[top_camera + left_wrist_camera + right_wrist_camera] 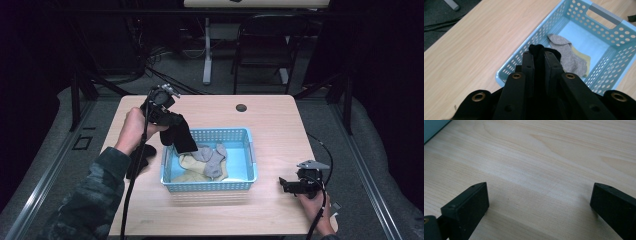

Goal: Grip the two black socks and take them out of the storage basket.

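We see the left claw point(172, 120) up above the tabletop point(270, 130), over the far left corner of the basket point(250, 150), and its jaws are clamped tight on a black sock point(181, 135). The sock dangles from the claw, its lower end hanging over the basket's left rim. In the left gripper view the dark fabric point(539, 53) is pinched between the two jaws and pokes out past their tips, with the blue basket point(584, 17) beneath.

Inside the basket we spot a grey sock point(212, 160) lying on top of a yellow sock point(187, 167); the left gripper view shows the grey one point(569, 56) covering most of the yellow one point(580, 56). Another dark piece point(137, 160) lies on the tabletop just left of the basket, partly behind the left forearm.

Over on the near right, the right claw point(287, 185) sits low by the tabletop, well apart from the basket. Its jaws stand wide, nothing between them but bare wood point(536, 170).
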`<state>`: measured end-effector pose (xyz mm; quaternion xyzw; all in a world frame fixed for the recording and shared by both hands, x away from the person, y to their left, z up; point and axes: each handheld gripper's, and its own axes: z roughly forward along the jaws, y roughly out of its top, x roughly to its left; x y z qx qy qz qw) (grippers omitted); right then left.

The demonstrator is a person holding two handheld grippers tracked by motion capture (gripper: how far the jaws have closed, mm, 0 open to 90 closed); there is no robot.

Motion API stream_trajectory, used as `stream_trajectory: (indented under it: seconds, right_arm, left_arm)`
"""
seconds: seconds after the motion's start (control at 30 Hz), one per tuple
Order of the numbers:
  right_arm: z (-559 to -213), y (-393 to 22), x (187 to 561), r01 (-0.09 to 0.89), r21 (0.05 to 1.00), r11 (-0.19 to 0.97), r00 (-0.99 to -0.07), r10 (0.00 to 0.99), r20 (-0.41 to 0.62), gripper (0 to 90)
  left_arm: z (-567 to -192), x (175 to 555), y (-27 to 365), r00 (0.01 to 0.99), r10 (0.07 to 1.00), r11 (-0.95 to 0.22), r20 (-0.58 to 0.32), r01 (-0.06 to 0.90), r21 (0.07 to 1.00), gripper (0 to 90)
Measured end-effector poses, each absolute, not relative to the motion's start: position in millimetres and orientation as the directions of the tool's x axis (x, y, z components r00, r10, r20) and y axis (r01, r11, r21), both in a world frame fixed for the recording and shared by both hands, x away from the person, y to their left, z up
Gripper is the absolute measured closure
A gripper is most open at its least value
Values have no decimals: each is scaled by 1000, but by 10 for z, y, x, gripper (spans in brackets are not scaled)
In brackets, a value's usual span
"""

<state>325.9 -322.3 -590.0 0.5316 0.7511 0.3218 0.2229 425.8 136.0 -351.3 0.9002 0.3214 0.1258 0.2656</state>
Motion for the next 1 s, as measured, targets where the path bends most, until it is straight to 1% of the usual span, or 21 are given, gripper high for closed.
stream_trajectory:
  seconds: [0.13,0.57,1.0]
  right_arm:
    - [-5900,-3223,3259,655,721,227,-336,942,8,14]
    - [-5900,-3224,3259,655,720,228,-335,942,7,14]
    - [-5900,-3223,3259,655,721,228,-336,942,7,14]
  left_arm:
    - [-3398,4233,1439,754,654,-638,61,506,581,805]
    - [-3183,4141,1751,724,685,-618,83,517,591,804]
    - [-3134,4064,2209,666,742,-565,77,560,606,802]
